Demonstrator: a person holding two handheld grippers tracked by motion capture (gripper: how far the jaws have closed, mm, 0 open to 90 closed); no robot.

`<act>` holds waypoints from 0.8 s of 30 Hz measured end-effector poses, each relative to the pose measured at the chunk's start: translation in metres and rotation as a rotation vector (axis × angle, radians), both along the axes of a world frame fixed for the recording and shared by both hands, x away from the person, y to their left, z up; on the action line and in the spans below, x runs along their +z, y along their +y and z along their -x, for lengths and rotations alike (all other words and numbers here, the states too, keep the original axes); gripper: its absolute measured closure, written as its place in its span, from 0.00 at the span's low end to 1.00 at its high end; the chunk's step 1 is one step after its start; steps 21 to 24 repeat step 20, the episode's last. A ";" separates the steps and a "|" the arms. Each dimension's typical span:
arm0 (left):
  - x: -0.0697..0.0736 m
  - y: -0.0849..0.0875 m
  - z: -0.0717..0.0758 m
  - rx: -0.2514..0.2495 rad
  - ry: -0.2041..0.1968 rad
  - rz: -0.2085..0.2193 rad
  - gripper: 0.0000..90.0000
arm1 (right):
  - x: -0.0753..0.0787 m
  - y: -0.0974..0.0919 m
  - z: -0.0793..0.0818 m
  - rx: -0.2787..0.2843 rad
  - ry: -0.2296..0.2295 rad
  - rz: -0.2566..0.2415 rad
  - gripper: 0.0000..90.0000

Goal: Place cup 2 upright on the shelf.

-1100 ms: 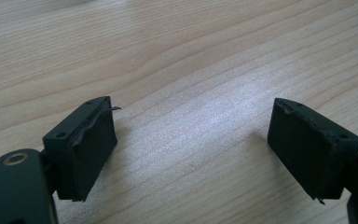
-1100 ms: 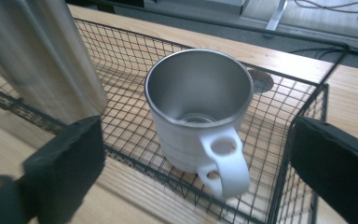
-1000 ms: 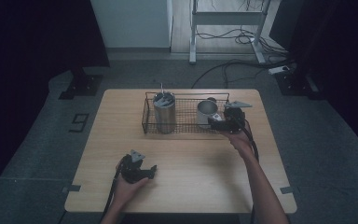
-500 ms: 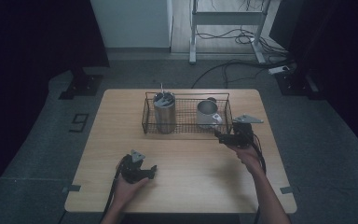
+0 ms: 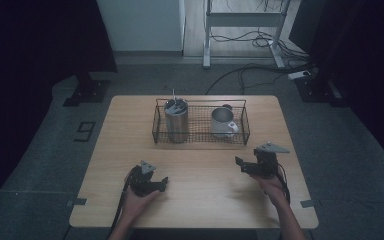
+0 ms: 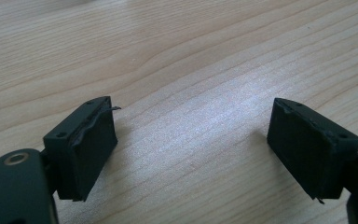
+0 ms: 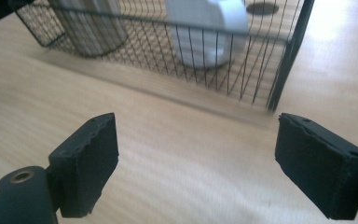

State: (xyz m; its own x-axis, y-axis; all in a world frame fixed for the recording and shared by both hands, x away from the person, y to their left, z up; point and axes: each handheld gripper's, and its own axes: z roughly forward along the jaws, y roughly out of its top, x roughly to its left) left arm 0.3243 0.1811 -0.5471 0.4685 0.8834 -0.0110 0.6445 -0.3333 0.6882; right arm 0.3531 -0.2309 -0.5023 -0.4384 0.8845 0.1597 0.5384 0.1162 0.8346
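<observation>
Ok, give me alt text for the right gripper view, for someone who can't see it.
The right gripper holds its two black jaws wide apart, nothing between them, over a light wooden table. Just beyond stands a black wire basket holding a white mug and a ribbed metal tumbler.

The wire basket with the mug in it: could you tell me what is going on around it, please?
A person holds a tool in each hand at a wooden table. The left tool is near the front edge, jaws apart and empty. The right tool is in front of the wire basket, also open with nothing between its jaws. The white mug and a steel cup stand inside the basket, untouched.
</observation>
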 end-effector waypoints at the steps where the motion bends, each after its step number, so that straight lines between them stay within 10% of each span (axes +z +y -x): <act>1: 0.000 0.000 0.000 0.000 0.000 0.000 0.17 | -0.004 -0.001 0.003 0.002 0.006 0.004 0.15; 24: 0.000 0.000 0.000 0.001 0.000 0.000 0.17 | -0.050 -0.005 0.022 0.009 0.099 0.106 0.15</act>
